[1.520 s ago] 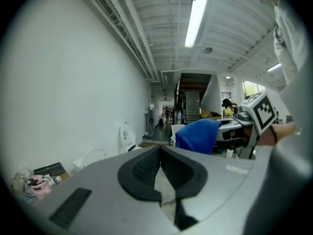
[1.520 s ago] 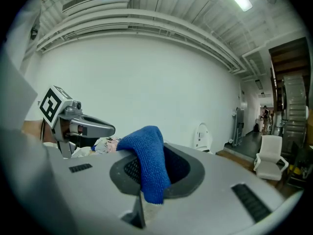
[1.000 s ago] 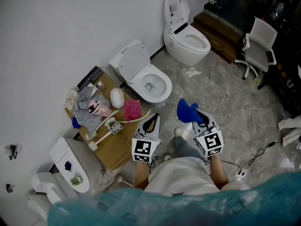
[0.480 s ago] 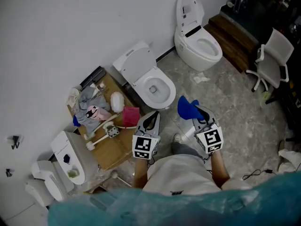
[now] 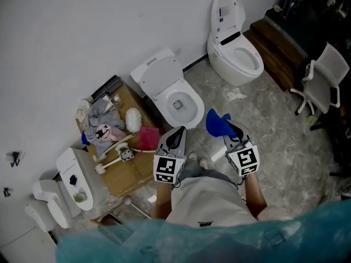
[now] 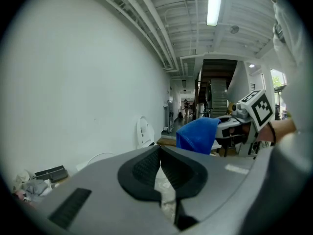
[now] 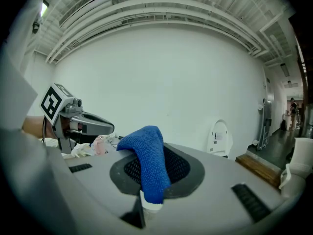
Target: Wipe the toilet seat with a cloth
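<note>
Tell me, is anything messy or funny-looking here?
Yes. A crumpled white scrap lies on the floor by the far toilet, and rags, brushes and a pink cloth are heaped untidily on the wooden board beside the near toilet.

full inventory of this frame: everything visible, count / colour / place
near toilet: 1, white, lid up, straight ahead at the wall
far toilet: 1, white, lid up, further along the wall
white fixtures: white, lower left; count unclear
wooden board: 1, brown, left of the near toilet
grey cloth: 1, grey, on the board
pink cloth: 1, pink, on the board's near-toilet edge
brushes: 2, white, on the board
tissue: 1, white, on the floor by the far toilet
wooden step: 1, dark brown, right of the far toilet
office chair: 1, white, right edge
blue cloth: 1, blue, held in the right gripper
left gripper: 1, grey, shut, empty
right gripper: 1, grey, shut on the blue cloth
</note>
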Tool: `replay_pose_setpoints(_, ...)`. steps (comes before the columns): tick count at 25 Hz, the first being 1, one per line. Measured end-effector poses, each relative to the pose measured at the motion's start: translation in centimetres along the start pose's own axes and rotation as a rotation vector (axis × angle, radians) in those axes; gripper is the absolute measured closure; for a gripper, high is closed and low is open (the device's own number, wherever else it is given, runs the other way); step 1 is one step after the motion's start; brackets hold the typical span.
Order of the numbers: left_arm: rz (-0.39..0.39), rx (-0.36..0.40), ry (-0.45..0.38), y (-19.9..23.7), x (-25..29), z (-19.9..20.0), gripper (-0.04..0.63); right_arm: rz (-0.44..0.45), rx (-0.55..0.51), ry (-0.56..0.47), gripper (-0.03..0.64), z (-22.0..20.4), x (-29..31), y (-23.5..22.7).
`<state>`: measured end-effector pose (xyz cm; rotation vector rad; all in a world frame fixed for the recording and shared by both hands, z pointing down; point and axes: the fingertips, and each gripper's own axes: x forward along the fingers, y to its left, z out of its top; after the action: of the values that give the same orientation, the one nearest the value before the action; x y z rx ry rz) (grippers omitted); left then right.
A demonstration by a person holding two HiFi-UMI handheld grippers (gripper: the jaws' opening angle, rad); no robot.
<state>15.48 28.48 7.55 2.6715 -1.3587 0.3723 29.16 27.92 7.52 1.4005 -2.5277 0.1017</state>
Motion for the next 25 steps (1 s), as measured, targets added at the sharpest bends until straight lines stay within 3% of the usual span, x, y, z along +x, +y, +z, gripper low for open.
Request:
replay_pose_setpoints(12, 0.035, -0.018, 0.007, 3.5, 4.7, -0.6, 0.584, 0.038, 0.012, 0.012, 0.588, -0.4, 5.8, -2.7)
replay_pose_setpoints(25, 0.078, -0.124, 0.004, 13.2, 12.3, -2.3, 0.584, 0.095, -0.019, 0.083, 0.588, -0.6, 18.5, -4.9)
